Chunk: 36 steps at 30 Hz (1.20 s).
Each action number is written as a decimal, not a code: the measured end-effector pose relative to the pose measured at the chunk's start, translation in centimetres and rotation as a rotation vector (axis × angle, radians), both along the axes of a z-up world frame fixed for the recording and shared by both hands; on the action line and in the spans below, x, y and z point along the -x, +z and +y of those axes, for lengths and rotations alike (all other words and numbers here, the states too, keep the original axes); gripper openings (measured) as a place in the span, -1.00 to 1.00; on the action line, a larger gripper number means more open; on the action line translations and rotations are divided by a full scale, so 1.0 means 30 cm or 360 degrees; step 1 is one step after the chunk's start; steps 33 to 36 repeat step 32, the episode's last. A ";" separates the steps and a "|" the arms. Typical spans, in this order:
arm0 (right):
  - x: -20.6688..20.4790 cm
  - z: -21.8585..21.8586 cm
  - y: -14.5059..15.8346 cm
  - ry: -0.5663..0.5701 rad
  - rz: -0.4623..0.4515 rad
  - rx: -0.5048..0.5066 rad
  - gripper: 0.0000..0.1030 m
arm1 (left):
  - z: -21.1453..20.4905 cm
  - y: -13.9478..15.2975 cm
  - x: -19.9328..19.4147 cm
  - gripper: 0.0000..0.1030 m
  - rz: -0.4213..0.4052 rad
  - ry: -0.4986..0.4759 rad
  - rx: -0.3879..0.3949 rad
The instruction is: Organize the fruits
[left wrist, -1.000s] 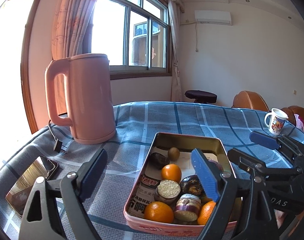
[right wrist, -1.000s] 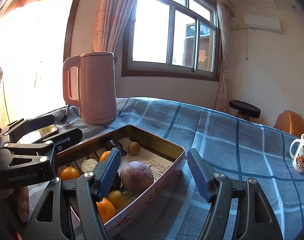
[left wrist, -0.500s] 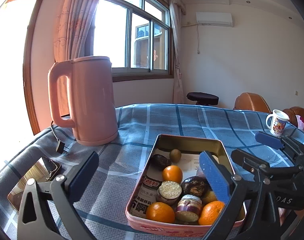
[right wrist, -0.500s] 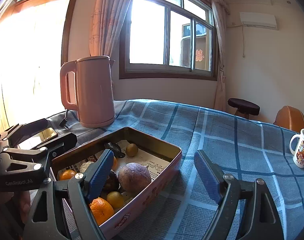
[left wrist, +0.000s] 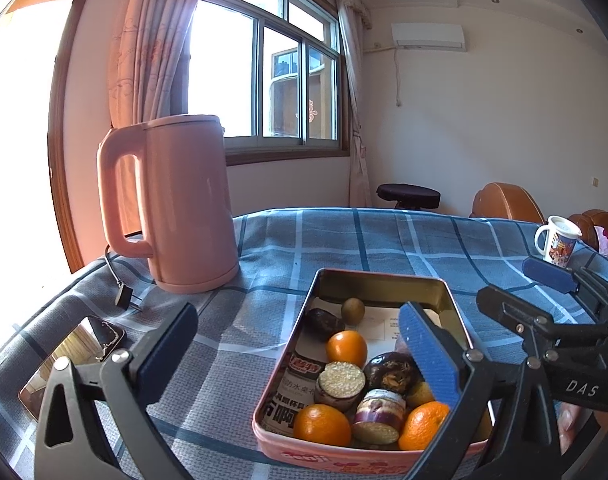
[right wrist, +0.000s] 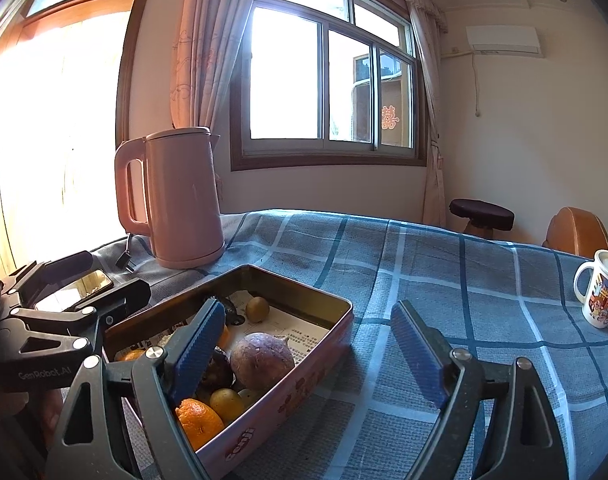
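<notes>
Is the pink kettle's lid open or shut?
Shut. The lid sits flat on the upright kettle in both views, with no gap visible.

The right tool (right wrist: 304,356) hangs low over the checked blue counter (right wrist: 463,280), its jaws spread and just lately widening, the left pad over the near end of the pink tin (right wrist: 296,392) and nothing pinched between them. In the tin lie oranges (right wrist: 198,420), a purple fruit (right wrist: 262,360) and a kiwi (right wrist: 257,309). Behind stands a pink kettle (right wrist: 180,196); a mug (right wrist: 601,288) sits far right, the left tool (right wrist: 76,284) far left.
</notes>
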State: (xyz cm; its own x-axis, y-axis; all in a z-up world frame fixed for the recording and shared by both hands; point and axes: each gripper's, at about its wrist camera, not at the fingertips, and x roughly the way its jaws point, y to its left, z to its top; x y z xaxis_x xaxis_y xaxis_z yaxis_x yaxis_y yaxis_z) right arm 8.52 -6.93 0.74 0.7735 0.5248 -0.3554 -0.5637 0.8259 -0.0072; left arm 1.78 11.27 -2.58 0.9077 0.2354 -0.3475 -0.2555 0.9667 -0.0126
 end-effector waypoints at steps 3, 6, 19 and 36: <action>0.001 -0.003 0.000 -0.0005 -0.0004 -0.0005 0.68 | 0.002 0.000 -0.001 1.00 0.0001 0.0000 0.0001; 0.001 -0.004 0.001 -0.0010 -0.0006 -0.0009 0.68 | 0.000 -0.001 -0.001 1.00 -0.0003 0.0019 -0.0011; 0.002 -0.011 0.001 -0.0021 -0.0009 -0.0012 0.70 | -0.001 0.003 0.008 1.00 -0.0014 0.0044 -0.0028; 0.003 -0.029 0.001 -0.0019 -0.0005 -0.0013 0.74 | -0.010 0.005 0.005 1.00 -0.0014 0.0039 -0.0029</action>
